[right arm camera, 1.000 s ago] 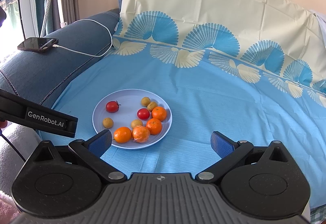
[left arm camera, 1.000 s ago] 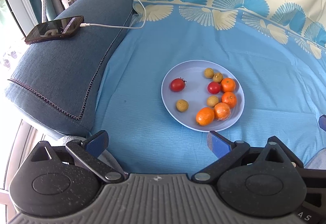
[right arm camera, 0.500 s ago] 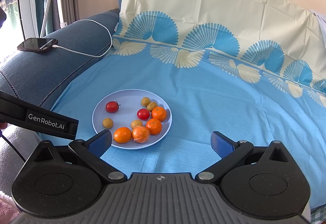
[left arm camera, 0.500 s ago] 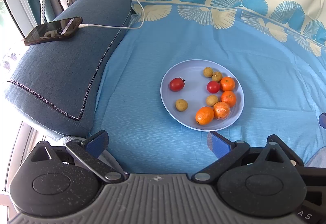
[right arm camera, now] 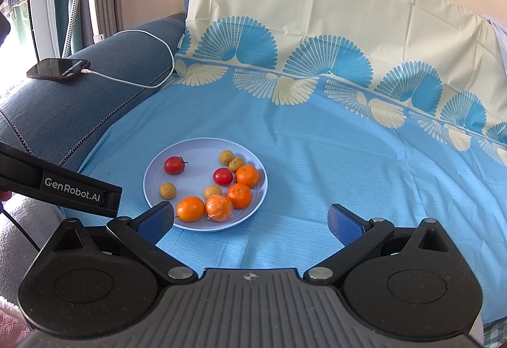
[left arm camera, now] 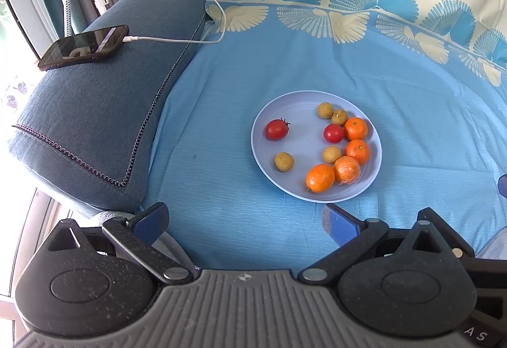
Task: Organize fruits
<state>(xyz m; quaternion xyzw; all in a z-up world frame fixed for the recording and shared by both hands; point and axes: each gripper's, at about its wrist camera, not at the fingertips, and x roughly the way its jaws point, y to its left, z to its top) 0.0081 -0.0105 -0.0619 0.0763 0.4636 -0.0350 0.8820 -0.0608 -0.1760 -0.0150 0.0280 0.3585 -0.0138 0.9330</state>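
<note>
Peeking in at the right edge of the left wrist view is a small blue tip, too cut off to identify, and in the right wrist view the left gripper's own fingers are hidden; only its black arm marked "GenRobot.AI" crosses the left side. One of the oranges [left arm camera: 347, 169] looks wrapped in clear film, though that is hard to make out.

The plate [left arm camera: 304, 145] sits on the blue cloth [left arm camera: 396, 101] that covers the sofa seat and back. On it lie 4 oranges, 2 tomatoes and 4 small tan round fruits. The oranges cluster along the plate's right and near rim, touching or nearly touching each other. 1 tomato [left arm camera: 276, 129] lies alone on the left part, the other tomato [left arm camera: 333, 133] just beside an orange [left arm camera: 356, 128]. 1 tan fruit [left arm camera: 283, 161] sits apart at the near left.

A phone [left arm camera: 84, 46] with a white cable [left arm camera: 177, 39] plugged in rests on the blue armrest [left arm camera: 95, 113].

The left gripper [left arm camera: 245, 218] is spread wide, holds nothing and hovers just short of the plate's near rim. The right gripper [right arm camera: 250, 218] is likewise spread wide and empty, its left fingertip [right arm camera: 155, 218] overlapping the plate's near edge in view.
</note>
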